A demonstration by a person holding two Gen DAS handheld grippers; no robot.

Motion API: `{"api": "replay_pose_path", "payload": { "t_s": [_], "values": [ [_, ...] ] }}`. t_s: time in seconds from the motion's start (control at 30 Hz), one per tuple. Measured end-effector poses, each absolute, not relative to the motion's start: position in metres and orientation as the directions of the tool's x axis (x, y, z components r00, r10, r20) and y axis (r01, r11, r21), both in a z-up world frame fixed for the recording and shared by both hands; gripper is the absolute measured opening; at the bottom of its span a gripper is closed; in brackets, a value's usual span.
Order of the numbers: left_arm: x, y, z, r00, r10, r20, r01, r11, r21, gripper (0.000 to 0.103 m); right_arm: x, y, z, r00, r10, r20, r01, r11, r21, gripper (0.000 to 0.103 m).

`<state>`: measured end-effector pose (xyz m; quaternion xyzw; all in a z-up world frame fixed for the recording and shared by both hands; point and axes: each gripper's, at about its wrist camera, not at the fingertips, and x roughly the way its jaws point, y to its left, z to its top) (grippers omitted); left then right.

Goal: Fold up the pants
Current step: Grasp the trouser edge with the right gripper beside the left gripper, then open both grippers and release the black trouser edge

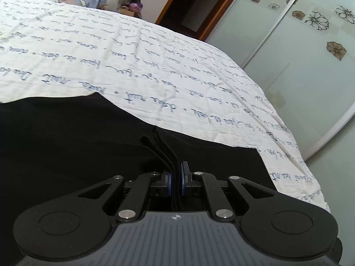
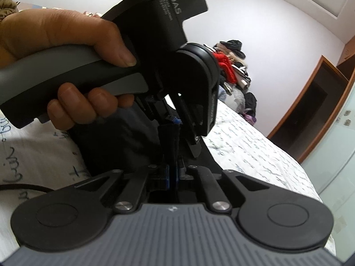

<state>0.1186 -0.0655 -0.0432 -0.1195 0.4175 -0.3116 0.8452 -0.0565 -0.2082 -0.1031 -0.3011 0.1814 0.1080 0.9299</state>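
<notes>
Black hand-held gripper (image 1: 176, 178) with blue pads, silver screws, ribbed grey housing, white "DAS" lettering

Your black pants (image 1: 66, 137) lie spread flat on the bed, one bunched edge lifted in layered folds, pinched upright.

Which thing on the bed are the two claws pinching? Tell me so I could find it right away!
Look at the big bed with the white bedspread covered in blue handwriting. Lying on it is a pair of plain black pants, with an edge shut in the left claw and the right claw. It is the only dark, unprinted cloth there.
</notes>
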Motion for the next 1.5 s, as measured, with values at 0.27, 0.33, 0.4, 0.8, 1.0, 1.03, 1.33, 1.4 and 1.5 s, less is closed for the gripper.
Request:
{"api": "replay_pose_path", "payload": {
  "t_s": [0.27,0.33,0.4,0.8,1.0,1.03,1.33,1.4,1.5],
  "values": [
    [0.122,-0.053,-0.054,0.452,-0.592,-0.667,0.389,0.804,-0.45,0.009,-0.058,-0.222,-0.107,0.894,0.126,-0.431,-0.36,0.774,-0.521,0.006],
    [0.122,-0.049,-0.053,0.459,-0.582,-0.671,0.376,0.812,-0.447,0.01,-0.056,-0.227,-0.106,0.889,0.128,-0.439,-0.369,0.77,-0.521,0.006],
    [0.121,-0.047,-0.05,0.485,-0.554,-0.676,0.361,0.832,-0.422,0.013,-0.049,-0.228,-0.108,0.876,0.131,-0.465,-0.387,0.766,-0.513,0.008],
    [0.116,-0.058,-0.023,0.562,-0.514,-0.648,0.427,0.851,-0.305,0.014,-0.067,-0.328,-0.066,0.906,0.125,-0.404,-0.293,0.873,-0.389,0.015],
    [0.105,-0.098,-0.041,0.478,-0.51,-0.715,0.537,0.814,-0.222,0.014,-0.029,-0.409,-0.063,0.891,-0.025,-0.453,-0.134,0.939,-0.317,0.017],
    [0.105,-0.101,-0.046,0.474,-0.493,-0.729,0.544,0.815,-0.198,0.014,-0.022,-0.419,-0.065,0.887,-0.052,-0.458,-0.111,0.941,-0.321,0.017],
    [0.09,-0.091,-0.035,0.481,-0.525,-0.702,0.571,0.795,-0.204,0.015,0.003,-0.408,-0.083,0.839,-0.105,-0.534,-0.052,0.961,-0.271,0.022],
    [0.083,-0.091,-0.035,0.447,-0.55,-0.706,0.602,0.769,-0.218,0.015,-0.022,-0.395,-0.061,0.847,-0.077,-0.526,-0.067,0.966,-0.251,0.022],
    [0.07,-0.098,-0.042,0.43,-0.534,-0.728,0.642,0.748,-0.169,0.016,-0.041,-0.359,-0.06,0.828,-0.041,-0.559,-0.124,0.959,-0.256,0.022]
  ]
}}
